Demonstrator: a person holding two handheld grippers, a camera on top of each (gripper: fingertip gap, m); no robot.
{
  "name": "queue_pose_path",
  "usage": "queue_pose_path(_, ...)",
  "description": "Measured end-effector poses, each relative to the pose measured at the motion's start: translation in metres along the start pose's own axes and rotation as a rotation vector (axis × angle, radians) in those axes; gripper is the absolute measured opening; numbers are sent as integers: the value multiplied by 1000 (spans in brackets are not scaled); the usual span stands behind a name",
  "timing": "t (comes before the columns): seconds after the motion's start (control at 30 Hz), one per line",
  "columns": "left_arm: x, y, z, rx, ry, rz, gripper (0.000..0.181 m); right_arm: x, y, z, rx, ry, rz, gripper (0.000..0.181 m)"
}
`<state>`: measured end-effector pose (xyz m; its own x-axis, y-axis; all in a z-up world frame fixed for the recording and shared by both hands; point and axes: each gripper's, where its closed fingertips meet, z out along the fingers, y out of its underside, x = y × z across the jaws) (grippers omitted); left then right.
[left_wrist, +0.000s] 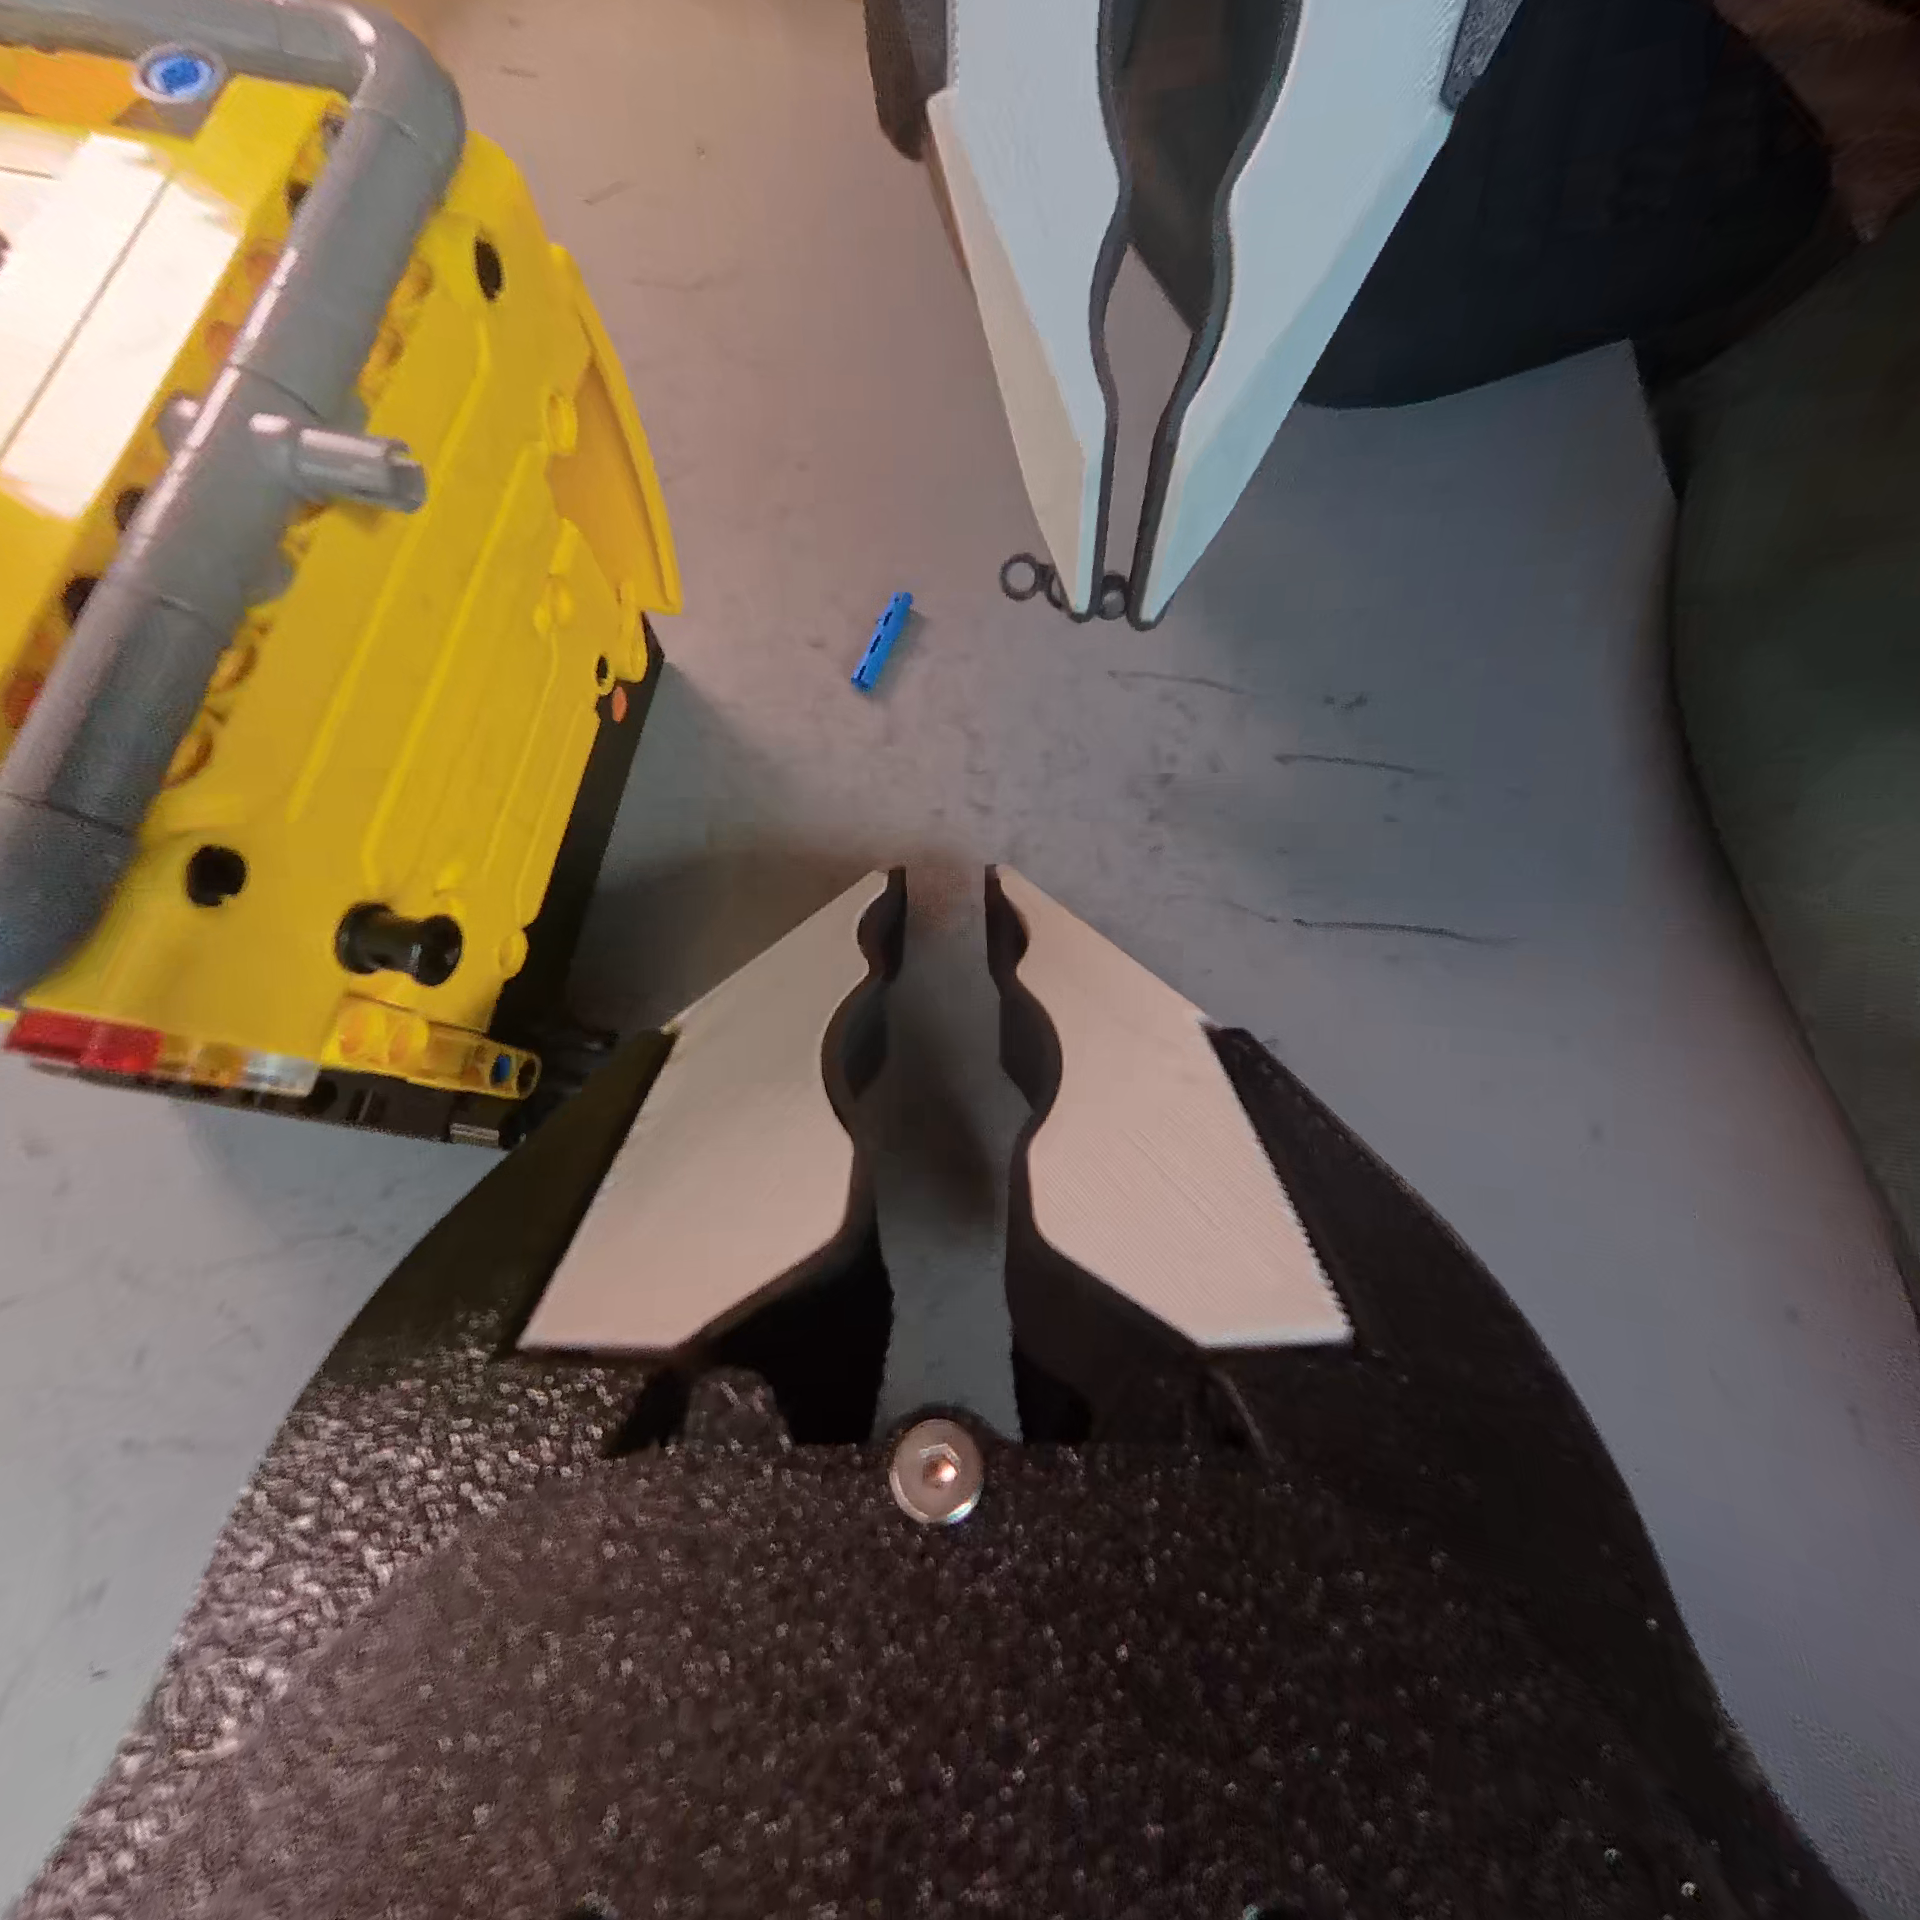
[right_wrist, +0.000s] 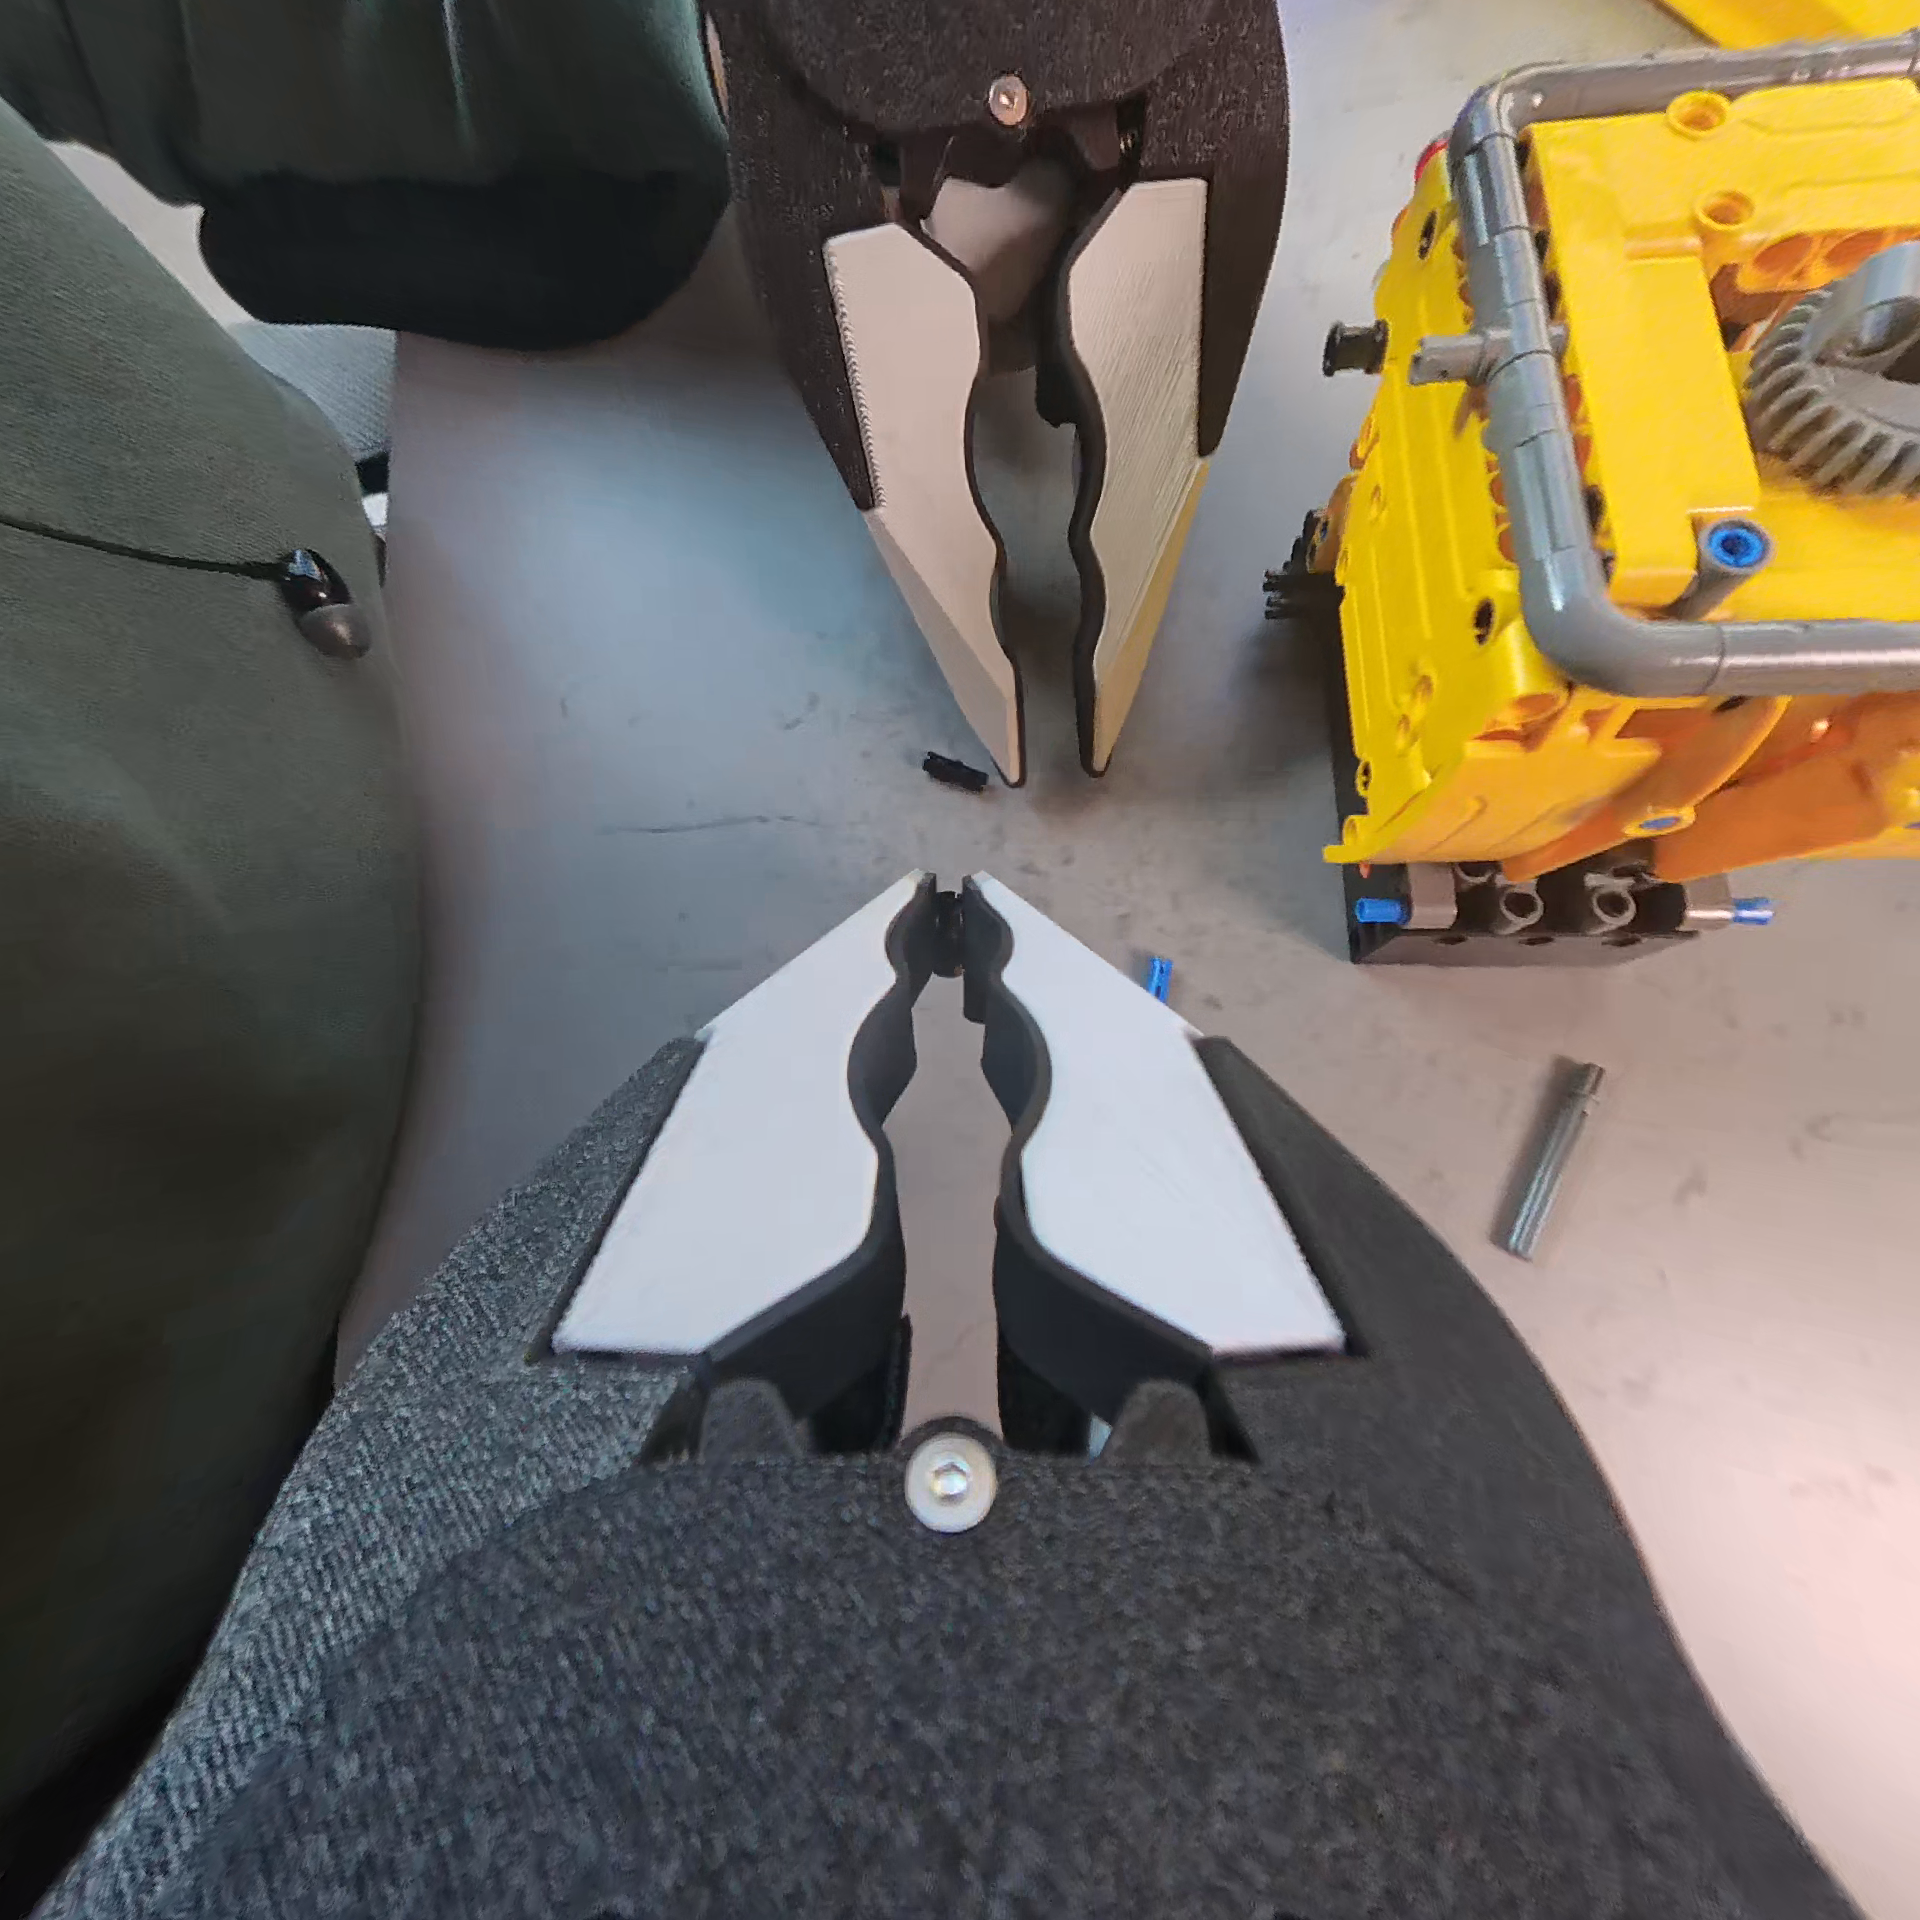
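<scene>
Right gripper (right_wrist: 943, 883) jaws pinch a small black pin (right_wrist: 943, 925) at the tips; grip it square. Left gripper (left_wrist: 945, 883) jaws slightly spread, empty. Blue pin (left_wrist: 883, 641) on the surface (left_wrist: 1351, 935) at its 11 o'clock.

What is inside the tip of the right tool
A small black pin-like plastic piece is pinched between the white fingertips of the right tool. The fingers cover most of it, so its full shape cannot be seen.

Grey scuffed table (right_wrist: 582, 582), bearing a yellow brick model (right_wrist: 1538, 644), blue pin (left_wrist: 883, 655), black pin (right_wrist: 954, 770), grey axle (right_wrist: 1548, 1158).
</scene>
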<state>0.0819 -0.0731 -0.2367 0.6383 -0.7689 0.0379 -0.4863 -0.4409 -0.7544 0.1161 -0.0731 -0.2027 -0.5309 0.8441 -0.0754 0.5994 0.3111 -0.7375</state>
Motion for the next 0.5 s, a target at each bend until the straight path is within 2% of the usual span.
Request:
queue_pose_path(0.17, 24, -20, -5, 115, 80, 39, 30, -14, -11, 5, 75, -3, -211, 4)
queue_pose_path(0.27, 31, -21, -4, 115, 81, 77, 33, -20, -10, 12, 54, 0, -338, 4)
queue_pose_path(0.5, 35, -21, -2, 108, 65, 123, 36, -28, -14, 21, 83, -83, -410, 4)
